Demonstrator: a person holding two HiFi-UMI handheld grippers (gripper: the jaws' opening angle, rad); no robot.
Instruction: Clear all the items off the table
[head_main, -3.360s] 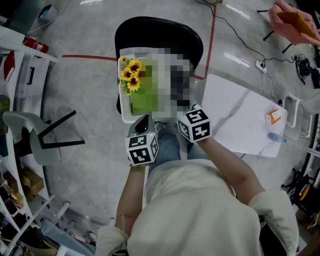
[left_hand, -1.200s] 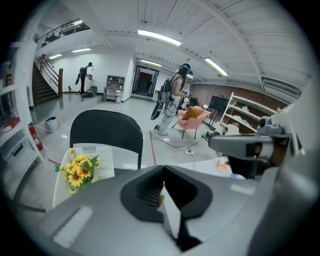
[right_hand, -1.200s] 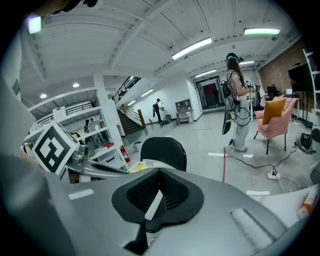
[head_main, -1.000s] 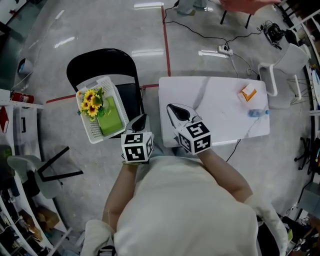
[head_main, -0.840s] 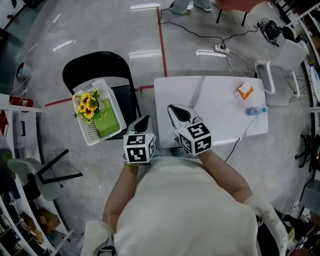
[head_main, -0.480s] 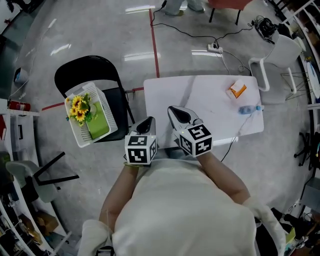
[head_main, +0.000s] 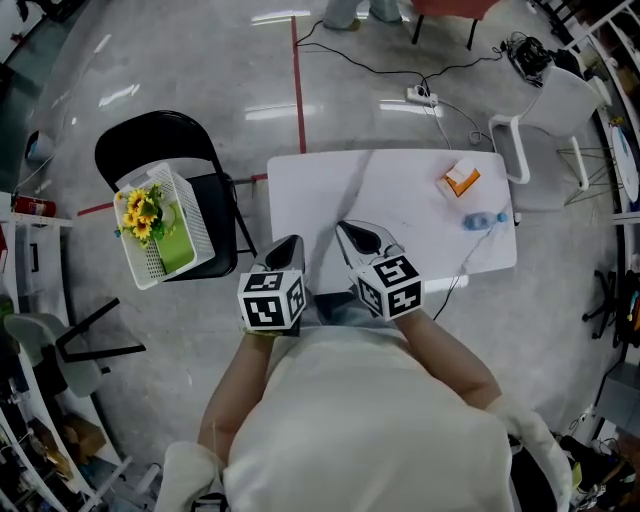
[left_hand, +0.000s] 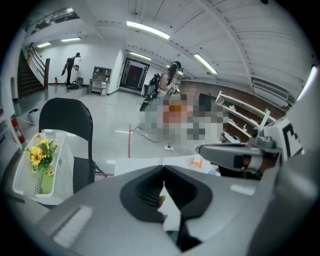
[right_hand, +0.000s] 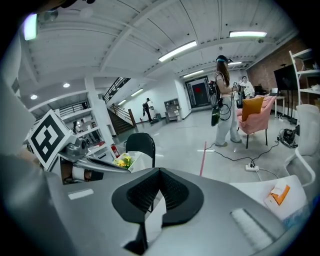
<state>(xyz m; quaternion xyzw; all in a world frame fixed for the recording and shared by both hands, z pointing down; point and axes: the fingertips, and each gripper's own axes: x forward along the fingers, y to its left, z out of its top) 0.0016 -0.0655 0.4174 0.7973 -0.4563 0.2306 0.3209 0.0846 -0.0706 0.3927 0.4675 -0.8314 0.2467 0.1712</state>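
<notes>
We hold the left gripper (head_main: 287, 247) and the right gripper (head_main: 352, 233) clenched on nothing over the near edge of the table (head_main: 400, 195), whose right end bears the orange box (head_main: 459, 180) and the bottle (head_main: 485, 218).

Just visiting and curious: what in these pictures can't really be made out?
- Head view: orange box, too small to read its print.
- Head view: bottle, small and blurred; contents unclear.
- Head view: green item in the basket, half hidden by sunflowers.
- Left gripper view: person, mostly under mosaic.
</notes>
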